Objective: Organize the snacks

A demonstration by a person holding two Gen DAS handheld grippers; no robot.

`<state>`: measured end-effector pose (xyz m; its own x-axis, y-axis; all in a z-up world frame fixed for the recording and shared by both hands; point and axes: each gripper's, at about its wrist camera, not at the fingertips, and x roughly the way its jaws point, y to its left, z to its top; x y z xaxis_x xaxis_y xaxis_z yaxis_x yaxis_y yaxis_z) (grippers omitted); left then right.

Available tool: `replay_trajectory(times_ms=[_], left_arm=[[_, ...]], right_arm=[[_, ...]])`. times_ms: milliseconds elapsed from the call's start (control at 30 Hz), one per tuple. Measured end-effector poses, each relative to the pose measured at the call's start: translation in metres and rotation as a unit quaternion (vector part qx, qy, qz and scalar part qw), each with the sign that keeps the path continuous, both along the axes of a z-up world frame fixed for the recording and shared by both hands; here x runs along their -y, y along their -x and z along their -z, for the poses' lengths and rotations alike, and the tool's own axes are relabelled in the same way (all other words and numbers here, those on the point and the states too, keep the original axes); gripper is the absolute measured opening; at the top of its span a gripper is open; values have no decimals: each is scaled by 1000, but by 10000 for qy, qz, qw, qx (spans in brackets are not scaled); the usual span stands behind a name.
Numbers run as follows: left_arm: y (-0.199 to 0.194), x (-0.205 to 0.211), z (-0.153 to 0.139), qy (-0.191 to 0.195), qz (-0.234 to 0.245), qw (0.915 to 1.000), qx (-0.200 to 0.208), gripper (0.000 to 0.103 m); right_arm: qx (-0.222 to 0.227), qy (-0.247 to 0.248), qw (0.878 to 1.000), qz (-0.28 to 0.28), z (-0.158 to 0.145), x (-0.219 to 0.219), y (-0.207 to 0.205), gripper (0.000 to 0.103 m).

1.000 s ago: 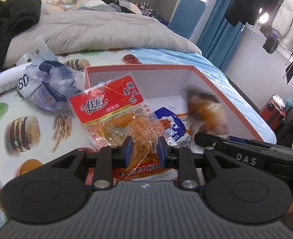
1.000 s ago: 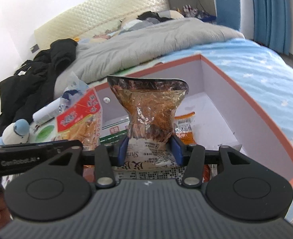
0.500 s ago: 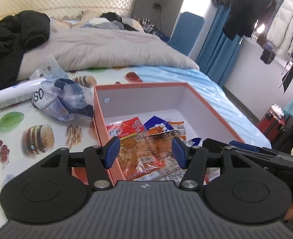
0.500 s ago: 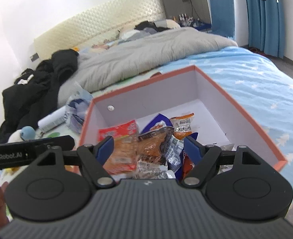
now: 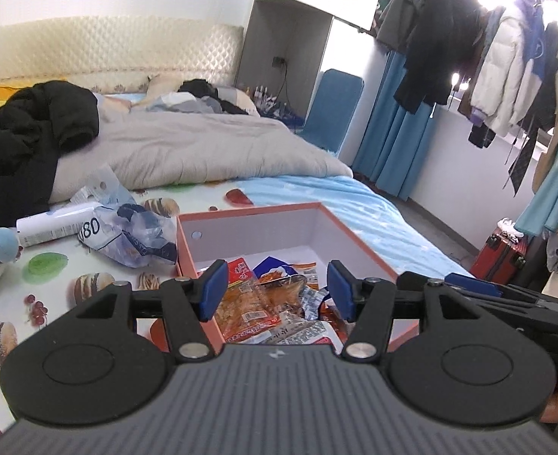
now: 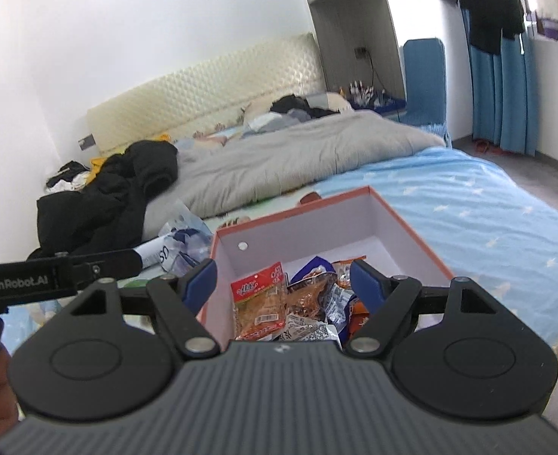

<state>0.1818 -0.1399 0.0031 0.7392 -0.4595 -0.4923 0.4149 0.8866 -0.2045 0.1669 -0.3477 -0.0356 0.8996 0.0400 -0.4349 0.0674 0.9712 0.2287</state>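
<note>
While both grippers hang above the box [image 5: 358,244], their jaws stand wide and hold nothing.
Snack packets [image 5: 258,299] lie heaped at the box's near end. The left gripper [image 5: 275,290] and right gripper [image 6: 284,284] should likely lift clear of the rim before seeking leftovers beside the box, such as the crumpled bag [image 5: 127,233].

Black left tool [image 5: 277,290], blue pads [image 5: 212,290], silver screws, ribbed grey housing

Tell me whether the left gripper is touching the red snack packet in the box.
Apart. The left wrist view shows the left gripper open and raised, the red snack packet lying below in the box.
</note>
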Motion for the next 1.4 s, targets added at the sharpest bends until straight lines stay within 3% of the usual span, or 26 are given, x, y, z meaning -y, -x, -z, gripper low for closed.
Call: replay_trajectory(times_ms=[333, 700, 1033, 1400], left_arm=[[66, -16, -24, 10, -7, 9998, 180, 63], [124, -27, -31, -87, -107, 9998, 149, 63], [135, -30, -16, -189, -193, 9996, -62, 63], [122, -28, -4, -240, -197, 9994, -139, 63]], right_arm=[[286, -30, 9996, 49, -20, -4, 68, 79], [116, 170, 9997, 108, -17, -10, 108, 79], [122, 204, 9997, 11, -14, -18, 119, 79], [-28, 181, 9998, 103, -1, -17, 114, 79]])
